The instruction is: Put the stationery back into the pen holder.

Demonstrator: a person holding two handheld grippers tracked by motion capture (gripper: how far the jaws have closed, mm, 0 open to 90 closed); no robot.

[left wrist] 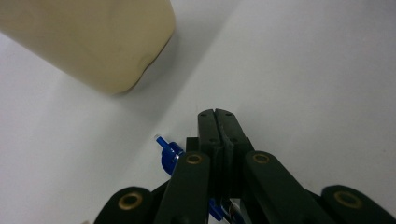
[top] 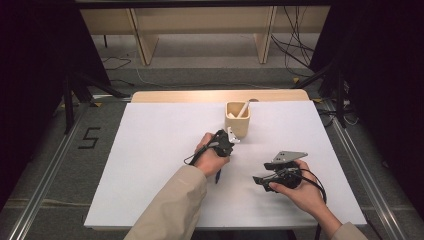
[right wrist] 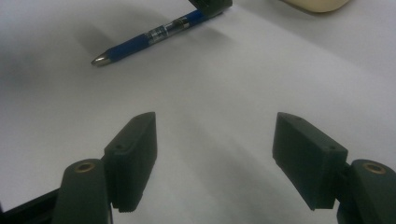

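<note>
- The blue pen (right wrist: 148, 36) is the thing in hand: your left tool (left wrist: 218, 126) has it clamped, jaws fully closed, the pen running crosswise beneath them.
- In the right gripper view the pen slants over the white surface (right wrist: 224, 88), its metal tip pointing down-left and free, its upper end caught in the left tool's black jaws at the top edge.
- In the left gripper view the pen's blue clip end (left wrist: 168, 151) pokes out just left of the closed jaws; in the high view its dark tip end sticks out below your left hand (top: 212, 157).
- Whether the pen rests on the surface or is lifted slightly off it, you cannot tell from these views.
- The beige cup (top: 237, 119) stands upright just beyond your left tool, near it but apart, towards the far middle of the surface.
- A pale stick-like item (top: 243, 108) leans inside the cup, its top sticking out over the rim at the far right.
- Your right tool (right wrist: 215, 161) has its jaws spread wide with nothing between them, just bare surface below.
- In the high view your right tool (top: 262, 175) sits in your right hand (top: 300, 187) at the near right of the surface, well apart from the pen and cup, jaws pointing left towards the pen, grey three-cornered plate on top.
- A pale wooden table edge (top: 220, 96) shows beyond the white surface.
</note>
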